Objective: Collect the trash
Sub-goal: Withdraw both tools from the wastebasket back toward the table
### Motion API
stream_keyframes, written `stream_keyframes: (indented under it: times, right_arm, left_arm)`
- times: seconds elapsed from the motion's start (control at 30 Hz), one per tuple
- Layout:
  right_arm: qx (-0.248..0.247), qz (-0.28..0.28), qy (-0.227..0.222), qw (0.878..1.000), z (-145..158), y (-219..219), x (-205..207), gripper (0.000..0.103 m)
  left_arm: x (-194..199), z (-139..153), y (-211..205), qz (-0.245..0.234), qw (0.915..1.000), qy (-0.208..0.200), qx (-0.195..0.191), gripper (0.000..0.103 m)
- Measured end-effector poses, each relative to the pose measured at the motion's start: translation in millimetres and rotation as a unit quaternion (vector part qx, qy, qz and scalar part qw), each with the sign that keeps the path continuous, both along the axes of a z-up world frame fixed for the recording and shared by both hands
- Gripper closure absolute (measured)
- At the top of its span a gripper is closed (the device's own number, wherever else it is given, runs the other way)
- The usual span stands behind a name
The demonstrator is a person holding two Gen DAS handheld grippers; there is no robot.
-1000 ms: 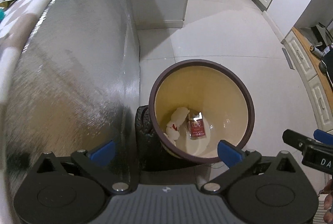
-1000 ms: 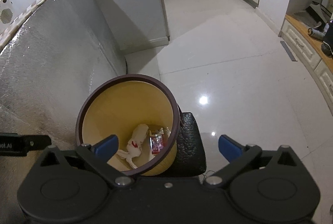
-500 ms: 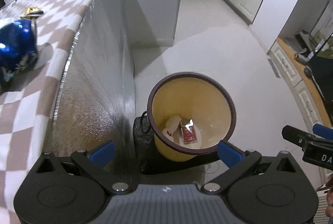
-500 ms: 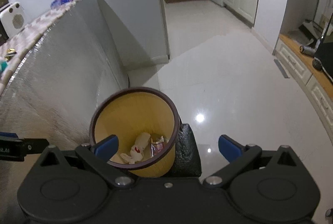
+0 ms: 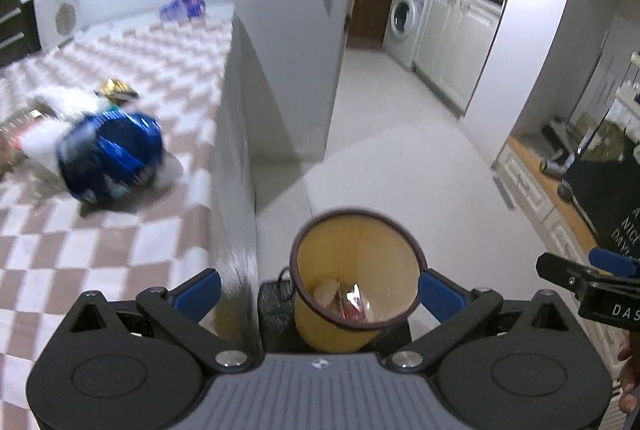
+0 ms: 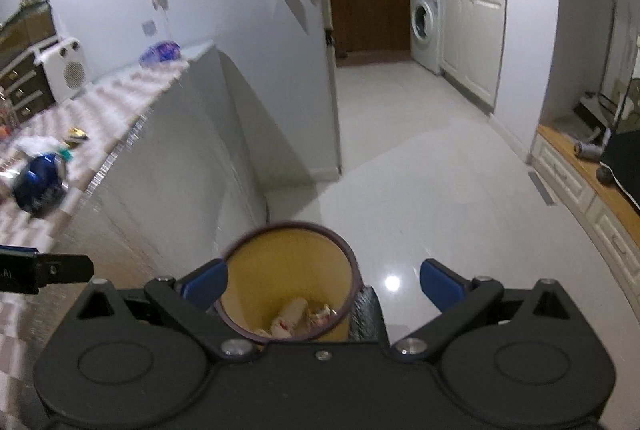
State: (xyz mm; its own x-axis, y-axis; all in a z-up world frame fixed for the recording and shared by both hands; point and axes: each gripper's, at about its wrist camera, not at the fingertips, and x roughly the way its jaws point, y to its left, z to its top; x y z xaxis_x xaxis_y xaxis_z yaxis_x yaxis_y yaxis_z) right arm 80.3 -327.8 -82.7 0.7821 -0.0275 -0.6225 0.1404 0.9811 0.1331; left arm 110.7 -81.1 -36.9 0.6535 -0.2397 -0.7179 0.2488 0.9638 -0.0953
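Blue crumpled wrapper (image 5: 110, 156) up and left of the left gripper (image 5: 318, 292), on the checked table (image 5: 120, 250); nearer that side. Both spread wide, empty, right gripper (image 6: 322, 284) too, hanging above the yellow bin (image 5: 356, 258).

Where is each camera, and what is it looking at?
Left wrist: on the left gripper, looking forward and down past the table to the bin; both fingers show, plus the right gripper.
Right wrist: on the right gripper, looking over the bin and floor; both fingers show, plus the left gripper's tip.
Both see the bin, table, blue bag and washing machine.
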Motion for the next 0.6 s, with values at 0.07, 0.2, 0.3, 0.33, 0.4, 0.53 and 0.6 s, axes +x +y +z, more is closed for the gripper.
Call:
stream_keyframes:
  times: [0.07,0.2,0.3,0.33,0.4,0.53,0.6]
  right_arm:
    - [0.000,0.005,-0.017,1.000,9.9,4.8,-5.8,0.000]
    - [-0.001,0.017,-0.050,0.999,29.6,16.9,-13.7,0.000]
    - [0.004,0.031,-0.072,0.997,41.3,25.7,-13.5,0.000]
    - [0.005,0.036,-0.078,0.996,44.7,29.4,-12.8,0.000]
    - [0.005,0.044,-0.088,0.995,50.3,36.8,-12.7,0.000]
    - [0.009,0.062,-0.106,0.992,57.2,52.1,-4.4,0.000]
    - [0.015,0.070,-0.110,0.991,59.2,60.3,1.3,0.000]
  left_arm:
    - [-7.9,13.9,8.0,0.005,0.9997,-0.022,-0.003,0.000]
    - [-20.1,36.7,27.0,0.017,0.9980,-0.060,-0.009,0.000]
    - [-25.6,51.2,42.2,0.029,0.9959,-0.086,-0.008,0.000]
    - [-26.5,55.7,49.4,0.034,0.9950,-0.094,-0.007,0.000]
    - [-27.8,62.1,61.8,0.042,0.9932,-0.108,-0.004,0.000]
    - [-26.3,69.4,87.0,0.059,0.9901,-0.127,0.006,0.000]
    - [-21.8,70.6,101.6,0.069,0.9886,-0.133,0.009,0.000]
